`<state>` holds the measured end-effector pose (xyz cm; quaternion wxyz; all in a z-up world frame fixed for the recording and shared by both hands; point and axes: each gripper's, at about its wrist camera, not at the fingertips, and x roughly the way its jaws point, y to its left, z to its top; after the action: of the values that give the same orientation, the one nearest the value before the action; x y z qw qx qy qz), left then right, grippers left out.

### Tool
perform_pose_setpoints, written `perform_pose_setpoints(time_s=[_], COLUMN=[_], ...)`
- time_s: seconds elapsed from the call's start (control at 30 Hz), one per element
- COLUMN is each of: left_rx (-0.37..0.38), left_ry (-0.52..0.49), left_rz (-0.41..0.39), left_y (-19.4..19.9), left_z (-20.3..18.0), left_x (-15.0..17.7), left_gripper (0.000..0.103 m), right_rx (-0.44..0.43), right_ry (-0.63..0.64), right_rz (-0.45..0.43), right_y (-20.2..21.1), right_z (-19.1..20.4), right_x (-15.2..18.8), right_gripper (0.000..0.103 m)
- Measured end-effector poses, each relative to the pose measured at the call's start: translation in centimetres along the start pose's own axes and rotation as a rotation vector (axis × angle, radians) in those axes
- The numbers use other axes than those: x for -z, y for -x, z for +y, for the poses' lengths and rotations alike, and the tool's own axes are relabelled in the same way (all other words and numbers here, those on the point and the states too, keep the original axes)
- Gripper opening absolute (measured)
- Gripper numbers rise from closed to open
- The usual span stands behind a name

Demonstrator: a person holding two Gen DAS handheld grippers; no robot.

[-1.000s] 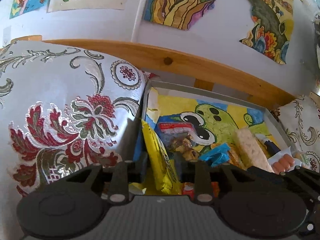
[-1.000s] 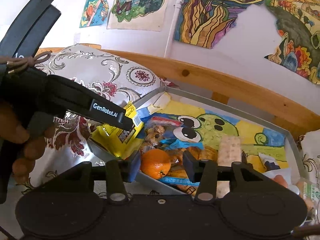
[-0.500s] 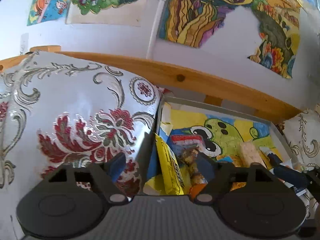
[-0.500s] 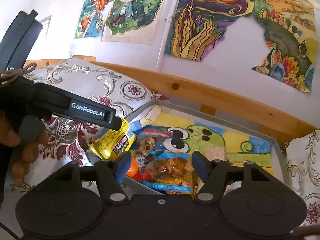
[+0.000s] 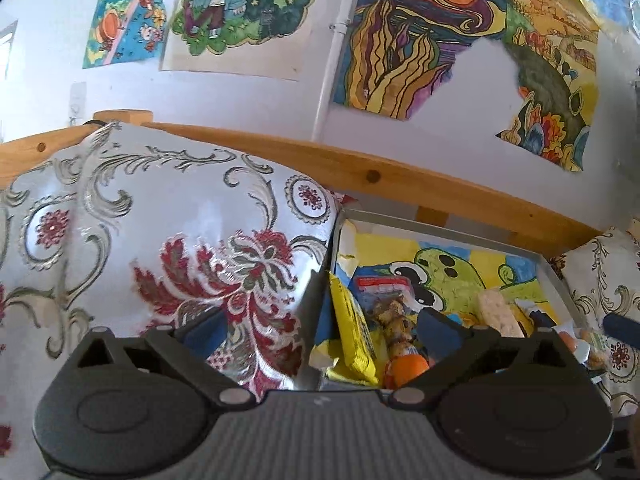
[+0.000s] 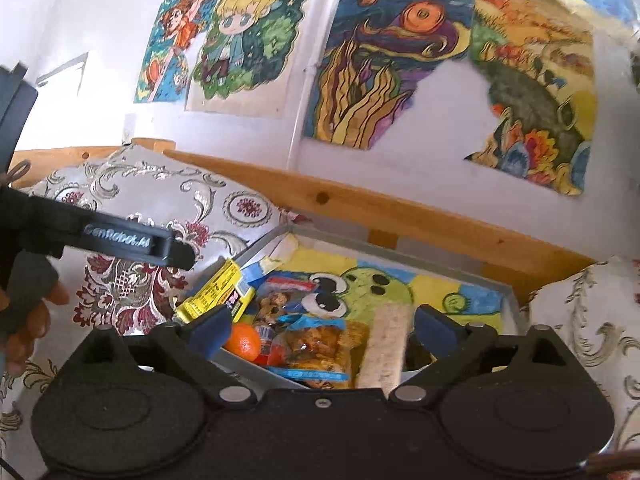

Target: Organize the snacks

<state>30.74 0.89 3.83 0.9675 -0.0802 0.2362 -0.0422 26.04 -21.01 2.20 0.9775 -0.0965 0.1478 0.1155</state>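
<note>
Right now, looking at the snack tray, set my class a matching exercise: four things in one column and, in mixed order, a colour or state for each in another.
Column 1:
1. small round fruit
2. flat snack packet at the tray's left edge
3. rice cracker bar
4. right gripper

Column 2:
A. yellow
B. open, holding nothing
C. orange
D. pale and speckled

Pairs: 1-C, 2-A, 3-D, 4-B
</note>
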Motion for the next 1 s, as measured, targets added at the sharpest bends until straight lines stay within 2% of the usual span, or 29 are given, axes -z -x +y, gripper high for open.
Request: perform_pose_setpoints(time_s=[0.07,0.43,1.0], left_rx=[-0.006,-0.027,-0.01], left_ry=[0.003,0.01,-0.016], left_rz=[0.006,0.021,0.015], left_y=[0.6,4.2,11.0], left_z=[0.1,0.2,-1.5], left_x=[0.3,2.0,6.3], left_gripper=[0.102,0.102,0.102], right_rx=[0.005,0.042,0.117], right_ry=[-0.004,-0.043,-0.135], right_rz=[-0.008,-0.018,0.033], right_y=[0.7,4.5,11.8], right_z=[-0.1,-0.8,-1.8], right_x=[-0.1,0.1,3.2], right_gripper=[0.102,0.102,0.102])
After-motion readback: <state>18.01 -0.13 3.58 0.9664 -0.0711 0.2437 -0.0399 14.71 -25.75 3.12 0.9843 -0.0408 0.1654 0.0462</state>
